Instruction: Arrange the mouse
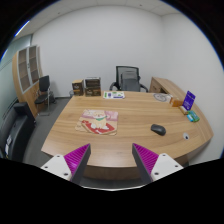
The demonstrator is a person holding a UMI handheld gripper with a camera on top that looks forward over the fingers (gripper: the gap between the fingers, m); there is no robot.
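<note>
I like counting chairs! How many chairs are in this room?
2 that I can tell: a black chair behind the far side of the table, and another chair by the shelves. Others may be hidden.

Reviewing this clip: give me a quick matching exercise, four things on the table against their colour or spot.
Things:
1. mouse
2. mat
3. sign
4. gripper

Descriptions:
A. purple, upright near the table's far right end
B. open, nothing between its fingers
C. small and dark, on bare wood ahead of the right finger
D. flat, printed in pale and red, ahead of the left finger

Pairs: 1-C, 2-D, 3-A, 4-B
</note>
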